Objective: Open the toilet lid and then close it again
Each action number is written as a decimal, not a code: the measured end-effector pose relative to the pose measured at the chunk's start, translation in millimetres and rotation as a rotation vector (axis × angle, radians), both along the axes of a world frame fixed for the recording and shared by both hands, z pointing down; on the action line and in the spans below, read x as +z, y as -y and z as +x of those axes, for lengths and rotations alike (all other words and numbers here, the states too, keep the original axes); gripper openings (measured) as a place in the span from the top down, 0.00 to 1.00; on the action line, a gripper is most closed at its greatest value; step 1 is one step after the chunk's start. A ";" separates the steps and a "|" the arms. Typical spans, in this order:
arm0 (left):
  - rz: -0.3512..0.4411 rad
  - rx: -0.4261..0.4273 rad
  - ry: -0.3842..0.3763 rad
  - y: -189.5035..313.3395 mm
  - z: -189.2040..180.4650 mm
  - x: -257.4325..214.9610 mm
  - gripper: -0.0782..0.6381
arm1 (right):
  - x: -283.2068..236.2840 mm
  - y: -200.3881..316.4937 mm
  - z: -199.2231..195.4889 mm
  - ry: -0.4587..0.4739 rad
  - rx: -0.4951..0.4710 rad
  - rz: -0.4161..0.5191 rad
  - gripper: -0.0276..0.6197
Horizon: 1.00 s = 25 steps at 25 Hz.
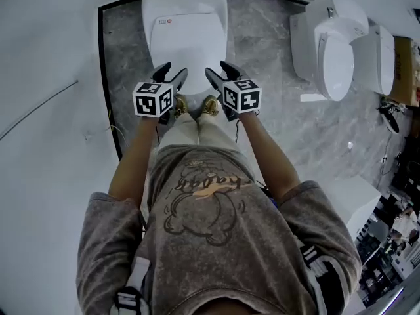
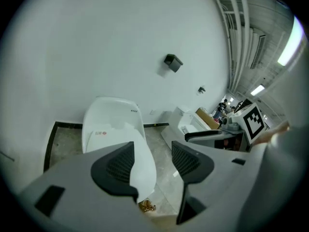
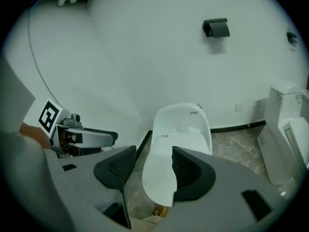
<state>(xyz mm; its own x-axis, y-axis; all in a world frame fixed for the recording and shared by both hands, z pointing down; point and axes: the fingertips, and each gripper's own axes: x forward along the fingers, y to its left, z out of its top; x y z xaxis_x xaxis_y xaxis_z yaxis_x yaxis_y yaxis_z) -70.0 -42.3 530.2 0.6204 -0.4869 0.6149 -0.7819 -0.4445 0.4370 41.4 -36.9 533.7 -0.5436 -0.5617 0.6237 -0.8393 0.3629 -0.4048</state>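
Ribbed black pads (image 2: 120,166) on the left gripper (image 1: 172,72) stand wide apart with nothing between them. Just beyond lies the toilet lid (image 1: 186,38), glossy white, oval and shut flat, its rear cut off by the frame. The right gripper (image 1: 221,71) is likewise spread and empty. Veined grey floor tiles (image 1: 262,51) lie to its right.

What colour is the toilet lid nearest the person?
The toilet lid is white, clearest in the head view.

Red label (image 1: 163,22) on the toilet lid (image 1: 186,44): too small to read. Cursive lettering (image 1: 210,184) across the sweatshirt (image 1: 216,254), illegible. Left cube (image 1: 153,99) and right cube (image 1: 241,96) show only black-and-white square markers.
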 end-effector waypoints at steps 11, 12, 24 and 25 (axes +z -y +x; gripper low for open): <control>0.295 0.065 -0.106 -20.8 20.8 -191.9 0.56 | -179.0 -21.4 27.6 0.080 0.026 0.304 0.58; 0.318 0.061 -0.108 -23.1 21.2 -199.6 0.56 | -188.6 -23.1 30.1 0.089 0.038 0.337 0.63; 0.479 -0.027 -0.089 -14.0 17.0 -213.5 0.88 | -222.8 -23.7 55.1 0.063 0.060 0.575 0.91; 0.486 -0.036 -0.081 -14.4 15.5 -210.0 0.88 | -221.5 -23.2 58.2 0.061 0.070 0.583 0.91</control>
